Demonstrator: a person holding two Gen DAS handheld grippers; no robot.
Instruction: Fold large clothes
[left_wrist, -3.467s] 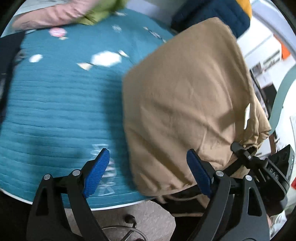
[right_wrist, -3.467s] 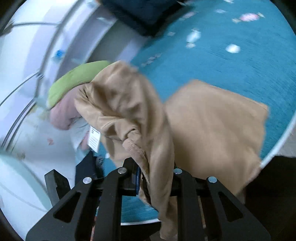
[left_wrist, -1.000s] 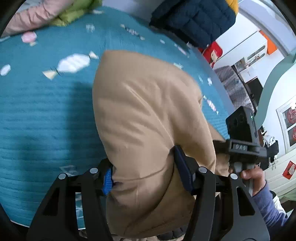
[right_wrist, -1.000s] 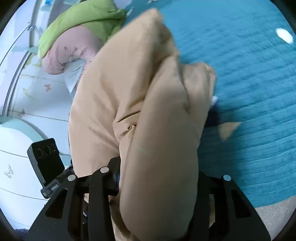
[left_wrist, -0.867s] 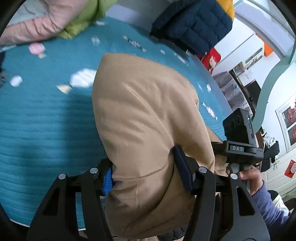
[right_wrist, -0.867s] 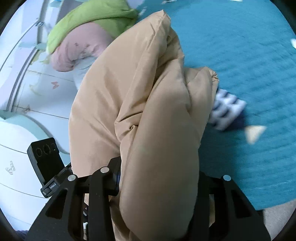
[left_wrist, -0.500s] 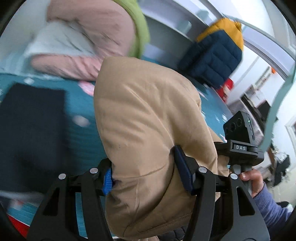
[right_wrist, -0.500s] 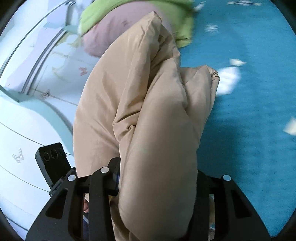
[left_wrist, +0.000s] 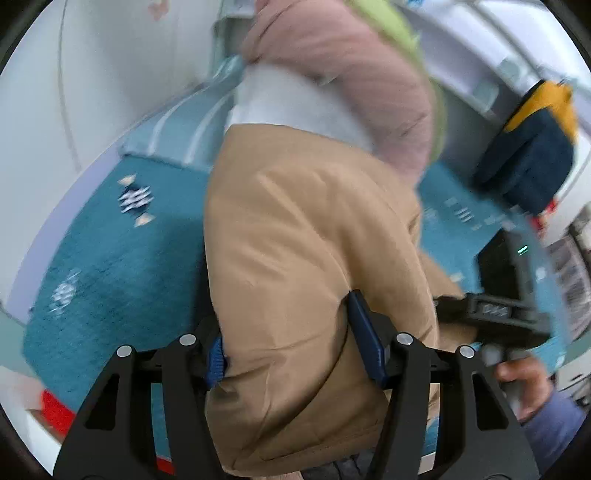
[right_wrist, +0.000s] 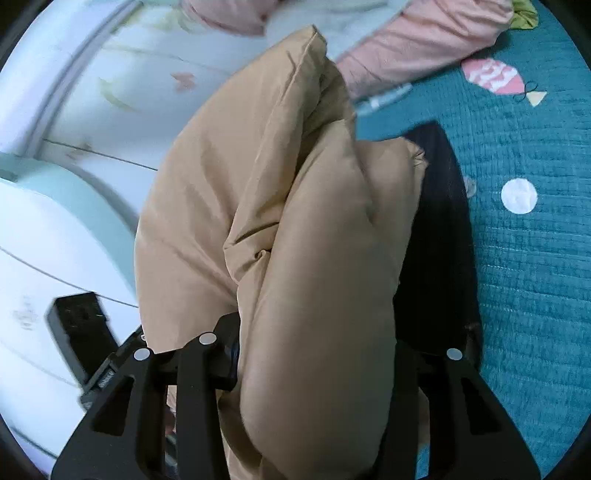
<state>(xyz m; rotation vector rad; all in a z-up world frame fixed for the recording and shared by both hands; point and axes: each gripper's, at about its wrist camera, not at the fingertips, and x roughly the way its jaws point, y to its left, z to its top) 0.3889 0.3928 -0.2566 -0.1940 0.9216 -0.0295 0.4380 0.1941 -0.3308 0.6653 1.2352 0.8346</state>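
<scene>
A folded tan puffer jacket (left_wrist: 303, 258) fills the middle of both views; it also shows in the right wrist view (right_wrist: 295, 229). My left gripper (left_wrist: 291, 350) is shut on its bulk, blue pads pressed into either side. My right gripper (right_wrist: 314, 354) is shut on the other end of the bundle. The jacket hangs in the air over the teal bed cover (left_wrist: 110, 251), held between both grippers. The right gripper's body (left_wrist: 498, 310) and the hand holding it show at the right of the left wrist view.
A pile of pink (left_wrist: 351, 59), white and green bedding lies ahead against the white wall. A navy and yellow jacket (left_wrist: 532, 147) sits at the far right. A dark garment (right_wrist: 443, 229) lies on the teal cover (right_wrist: 535, 258) under the bundle.
Both grippers have swung the held jacket left across the bed toward the pink bedding pile and the wall. A dark garment has come into view under it. The grips have not changed.
</scene>
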